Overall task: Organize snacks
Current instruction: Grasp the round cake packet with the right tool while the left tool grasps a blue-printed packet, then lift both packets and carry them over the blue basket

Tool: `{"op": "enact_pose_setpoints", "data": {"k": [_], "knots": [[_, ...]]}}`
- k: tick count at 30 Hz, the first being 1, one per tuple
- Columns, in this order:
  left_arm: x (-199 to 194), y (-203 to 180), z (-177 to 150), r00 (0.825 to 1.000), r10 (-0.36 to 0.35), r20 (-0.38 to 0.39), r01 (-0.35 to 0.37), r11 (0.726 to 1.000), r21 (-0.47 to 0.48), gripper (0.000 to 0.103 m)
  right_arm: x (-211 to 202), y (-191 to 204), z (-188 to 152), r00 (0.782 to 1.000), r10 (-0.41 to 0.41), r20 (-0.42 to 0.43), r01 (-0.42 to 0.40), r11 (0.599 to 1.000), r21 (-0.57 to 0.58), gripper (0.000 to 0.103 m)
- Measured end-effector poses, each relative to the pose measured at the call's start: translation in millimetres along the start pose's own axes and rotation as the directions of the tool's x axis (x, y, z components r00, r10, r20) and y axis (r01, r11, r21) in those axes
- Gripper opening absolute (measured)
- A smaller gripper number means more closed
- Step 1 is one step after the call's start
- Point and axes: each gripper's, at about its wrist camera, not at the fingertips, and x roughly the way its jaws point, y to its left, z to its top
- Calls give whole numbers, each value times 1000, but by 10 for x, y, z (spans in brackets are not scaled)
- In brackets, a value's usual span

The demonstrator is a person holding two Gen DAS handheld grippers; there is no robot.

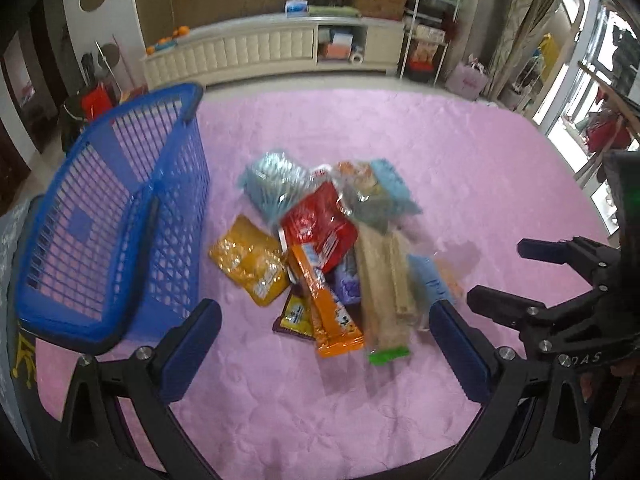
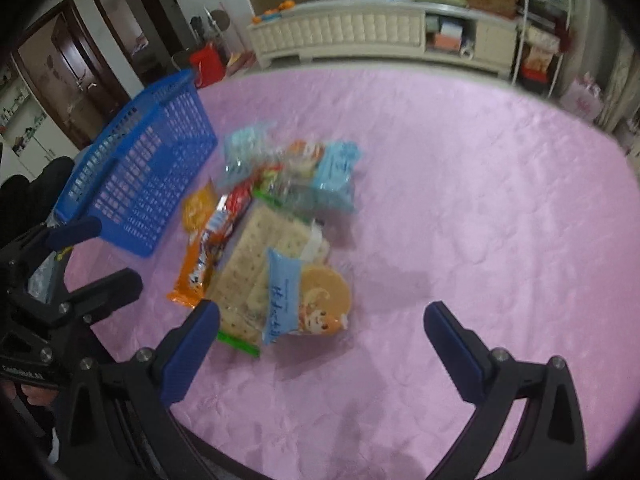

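A heap of snack packets (image 1: 320, 256) lies mid-way across the pink quilted bed (image 1: 460, 160): an orange wafer pack (image 1: 332, 312), a red pouch (image 1: 320, 226), a yellow bag (image 1: 250, 262) and a clear cracker sleeve (image 2: 256, 268) overlapping. At its 9 o'clock, just beside, stands a blue slatted basket (image 1: 120, 216). The left hand-held gripper (image 1: 326, 354) and right hand-held gripper (image 2: 322, 350) both hover released, jaws spread, grasping nothing.

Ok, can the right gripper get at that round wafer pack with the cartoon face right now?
Probably yes. The right gripper is open and empty, and the wafer pack lies on top at the pile's near edge, just ahead of its fingers, with nothing covering it.
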Motion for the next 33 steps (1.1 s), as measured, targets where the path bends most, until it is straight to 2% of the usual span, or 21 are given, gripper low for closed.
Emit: {"op": "enact_pose_setpoints", "data": {"k": [9, 10, 11, 13, 19, 23, 27, 33], "knots": [[315, 70, 19, 999, -11, -52, 10, 1000, -19, 103, 437, -151, 94, 989, 123, -86, -123, 992, 0, 101], [333, 61, 25, 998, -13, -55, 12, 1000, -17, 103, 480, -177, 103, 986, 135, -99, -134, 991, 8, 95], [349, 48, 20, 998, -8, -58, 8, 1000, -12, 103, 520, -212, 105, 982, 151, -112, -150, 989, 18, 84], [395, 36, 17, 998, 3, -62, -3, 1000, 4, 103, 567, -245, 83, 977, 177, -123, -175, 984, 30, 78], [376, 2, 29, 998, -14, -59, 14, 1000, -1, 103, 497, -271, 68, 978, 172, -119, -173, 985, 2, 61], [265, -59, 74, 999, -10, -35, 11, 1000, 14, 103, 422, -273, 39, 985, 149, -92, -150, 989, -2, 61], [134, -139, 187, 1000, -11, 0, 11, 999, 31, 103, 181, -317, 66, 990, 131, -50, -131, 991, 0, 61], [-53, -356, 503, 998, -12, 61, 7, 996, 87, 103, -170, -466, 249, 998, 64, 29, -64, 998, 25, 61]]}}
